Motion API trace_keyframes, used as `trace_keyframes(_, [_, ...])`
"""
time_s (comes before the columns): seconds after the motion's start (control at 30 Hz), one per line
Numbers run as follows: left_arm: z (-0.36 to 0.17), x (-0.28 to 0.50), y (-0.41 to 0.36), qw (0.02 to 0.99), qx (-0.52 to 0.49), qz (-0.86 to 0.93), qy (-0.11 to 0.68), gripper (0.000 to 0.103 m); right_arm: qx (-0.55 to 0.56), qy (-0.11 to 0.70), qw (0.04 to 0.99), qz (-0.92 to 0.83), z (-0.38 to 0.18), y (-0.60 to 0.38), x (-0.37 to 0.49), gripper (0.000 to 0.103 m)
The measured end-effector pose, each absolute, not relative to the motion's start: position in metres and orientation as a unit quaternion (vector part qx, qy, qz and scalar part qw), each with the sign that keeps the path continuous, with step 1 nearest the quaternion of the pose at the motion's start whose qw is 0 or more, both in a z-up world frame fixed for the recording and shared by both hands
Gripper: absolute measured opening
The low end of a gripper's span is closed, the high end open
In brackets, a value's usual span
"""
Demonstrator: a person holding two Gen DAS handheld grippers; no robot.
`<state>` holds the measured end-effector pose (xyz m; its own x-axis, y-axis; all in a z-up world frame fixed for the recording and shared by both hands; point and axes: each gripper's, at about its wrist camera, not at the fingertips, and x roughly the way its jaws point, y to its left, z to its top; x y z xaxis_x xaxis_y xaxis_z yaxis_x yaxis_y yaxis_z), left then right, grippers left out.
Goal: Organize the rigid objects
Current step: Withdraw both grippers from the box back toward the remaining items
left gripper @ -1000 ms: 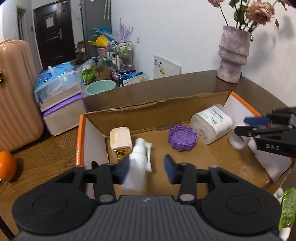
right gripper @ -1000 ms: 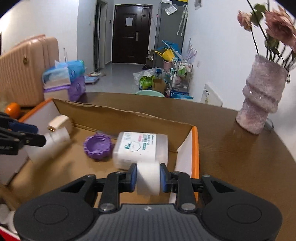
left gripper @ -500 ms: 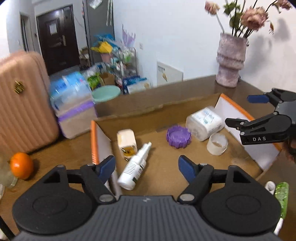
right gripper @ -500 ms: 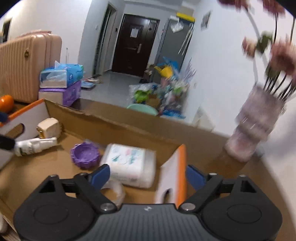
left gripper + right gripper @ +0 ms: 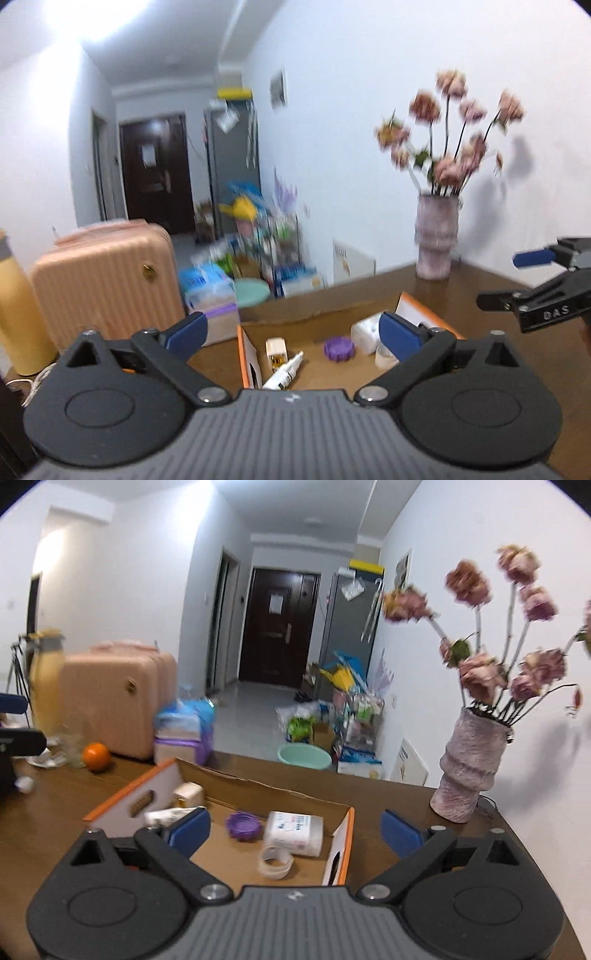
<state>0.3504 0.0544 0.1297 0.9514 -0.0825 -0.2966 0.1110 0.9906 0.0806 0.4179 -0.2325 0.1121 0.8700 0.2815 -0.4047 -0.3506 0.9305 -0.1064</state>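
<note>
Looks like we're between steps here: both drops into the cardboard box (image 5: 280,797) are done and both tools are pulled back and up from it. The left tool (image 5: 291,332) has just been spreading its jaws and they stand wide apart with nothing between them; same story for the right tool (image 5: 295,827), jaws just opened, nothing in them.

Everything sorted so far sits in the box, ahead of and below both tools: the white spray bottle (image 5: 284,376) lying on its side right in front of the left tool, a cream-coloured little box (image 5: 276,350) just past it, the purple lid (image 5: 243,825) in the middle, the white wipes pack (image 5: 295,832) beyond it, and the clear tape roll (image 5: 275,862) nearest the right tool.

My guess for the next move: go find whatever's left on the table (image 5: 388,794). Neither view shows any loose items from here, so each tool probably needs to swing down and to the side first, staying open for the next pick.
</note>
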Motion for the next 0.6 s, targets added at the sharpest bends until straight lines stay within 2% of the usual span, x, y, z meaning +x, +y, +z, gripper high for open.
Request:
trace_keyframes(0.2, [0.122,0.251,0.051,0.995,0.036,-0.024,0.085,0.103,-0.033,0.153,0.967,0.201,0.117,-0.252,0.325,0.103])
trace_keyframes(0.43, [0.096,0.146,0.041,0.998,0.041,-0.006,0.040,0.103,-0.013,0.126,0.968,0.216,0.086,-0.259,0.244,0.103])
trace_keyframes(0.6, [0.058,0.084,0.032,0.998,0.058,0.005,0.014,0.103,0.011,0.115,0.968,0.225,0.057,-0.262,0.196,0.103])
